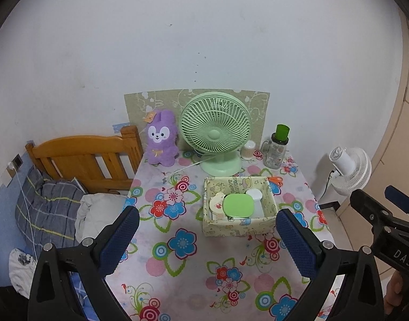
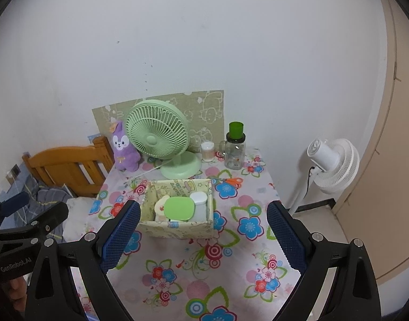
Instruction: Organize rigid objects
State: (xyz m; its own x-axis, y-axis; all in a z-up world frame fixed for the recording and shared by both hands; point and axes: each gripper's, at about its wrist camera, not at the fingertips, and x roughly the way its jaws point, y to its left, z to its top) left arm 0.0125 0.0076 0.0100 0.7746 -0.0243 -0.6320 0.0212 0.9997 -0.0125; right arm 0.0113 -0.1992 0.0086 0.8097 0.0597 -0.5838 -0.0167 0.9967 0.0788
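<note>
Floral table (image 1: 177,262), cloth box (image 1: 239,227) mid-surface; both tools, left (image 1: 207,238) and right (image 2: 203,234), level above, wide, empty.

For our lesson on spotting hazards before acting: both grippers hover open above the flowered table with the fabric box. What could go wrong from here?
1. The fabric box looks soft-walled; pinching a wall may fold it and spill the green lid and the white container.
2. The orange-handled scissors lie flat beside the box, so they may slide away when grasped.
3. The green fan's white cord trails near the box; the left gripper or right gripper might snag it.
</note>
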